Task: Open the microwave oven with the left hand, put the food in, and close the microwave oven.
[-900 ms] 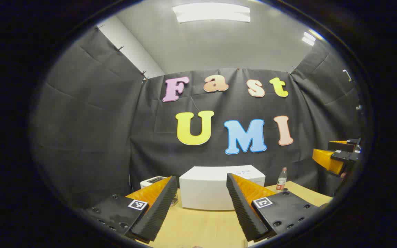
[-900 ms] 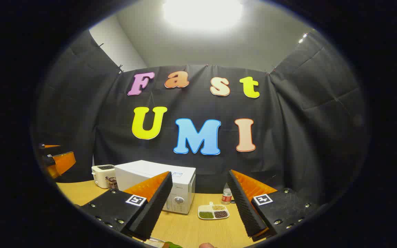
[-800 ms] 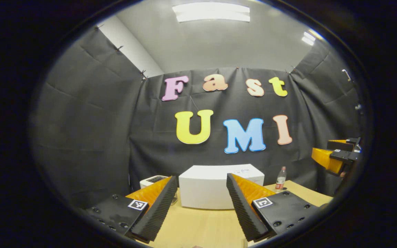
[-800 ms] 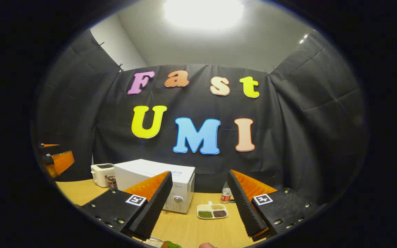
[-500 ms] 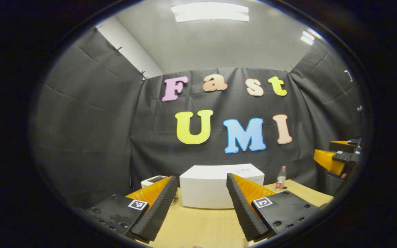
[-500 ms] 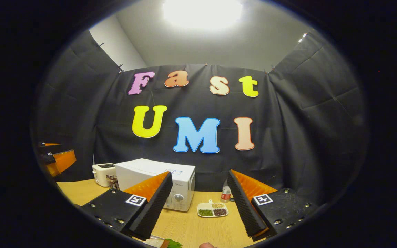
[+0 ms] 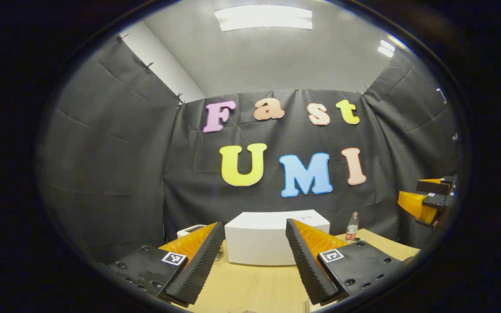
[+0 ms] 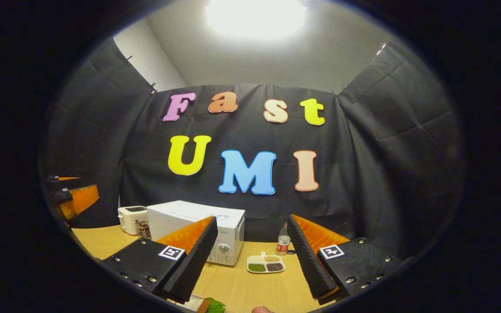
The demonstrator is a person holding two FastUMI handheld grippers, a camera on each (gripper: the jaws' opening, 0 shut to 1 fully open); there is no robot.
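Both views have tilted slightly down, the microwave (image 8: pixel 198 230) (door shut) on the table (image 8: pixel 242 287) ahead, food tray (image 8: pixel 265 264) beside it, while left gripper (image 7: pixel 250 265) and right gripper (image 8: pixel 250 261) gape wide, empty; approach barely begun.

Smooth white microwave (image 8: pixel 196 226) casing, pale wood-grain table (image 8: pixel 237 284), ribbed fingers (image 7: pixel 198 267), matt creased cloth wall (image 7: pixel 115 174).

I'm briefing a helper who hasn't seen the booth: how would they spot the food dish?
Find the white microwave on the wooden table. Just right of its dial sits a small white dish, in front of a bottle. It alone is split into compartments, holding green, tan and dark fillings.
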